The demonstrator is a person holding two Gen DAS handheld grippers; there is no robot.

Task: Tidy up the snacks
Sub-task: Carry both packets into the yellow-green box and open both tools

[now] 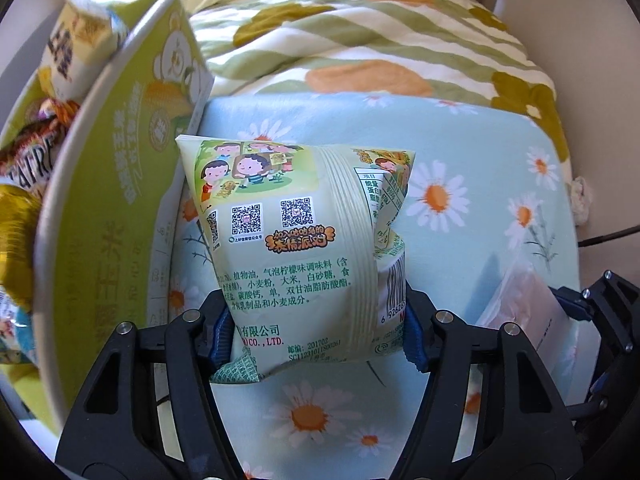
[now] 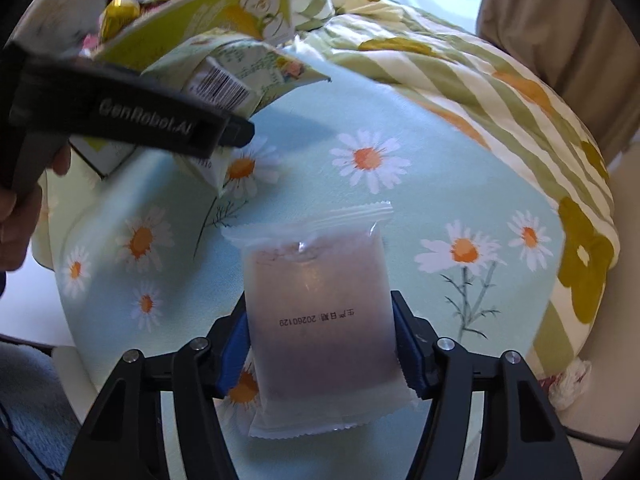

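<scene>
Green snack bag: clamped at its lower sides between the pads of the left gripper, lifted clear of the daisy-print bed sheet. Green box: just left of the left gripper, holding other snacks. Frosted pouch: gripped on both side edges by the right gripper, lying on the sheet. Left gripper seen ahead and to the left of the right gripper. Striped quilt: bunched beyond both grippers.
</scene>
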